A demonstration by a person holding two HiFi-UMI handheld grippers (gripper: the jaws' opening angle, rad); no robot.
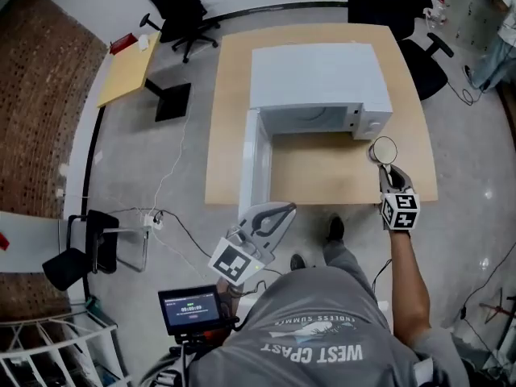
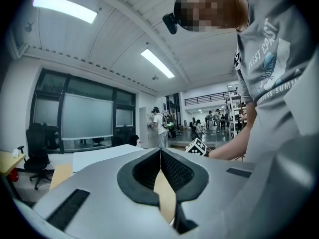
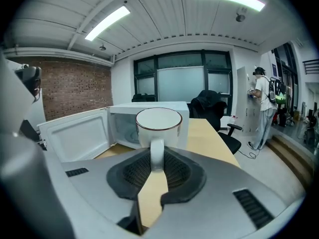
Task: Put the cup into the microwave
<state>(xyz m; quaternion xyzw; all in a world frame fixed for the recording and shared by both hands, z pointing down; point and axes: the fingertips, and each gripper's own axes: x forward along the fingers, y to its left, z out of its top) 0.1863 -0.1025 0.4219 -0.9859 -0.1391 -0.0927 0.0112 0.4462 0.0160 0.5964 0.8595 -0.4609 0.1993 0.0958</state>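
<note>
Shirt (image 1: 322, 341) on the person, upside down in the head view: "WEST COAST" in big letters, with "ENDLESS SUMMER" in a small arc beside it; the left gripper view shows parts of the same words on the front. Small monitor (image 1: 190, 309) shows a row of digits, too small to read. Cubes on the left tongs (image 1: 284, 210) and right tongs (image 1: 385, 166) carry black-and-white square markers, no letters.
</note>
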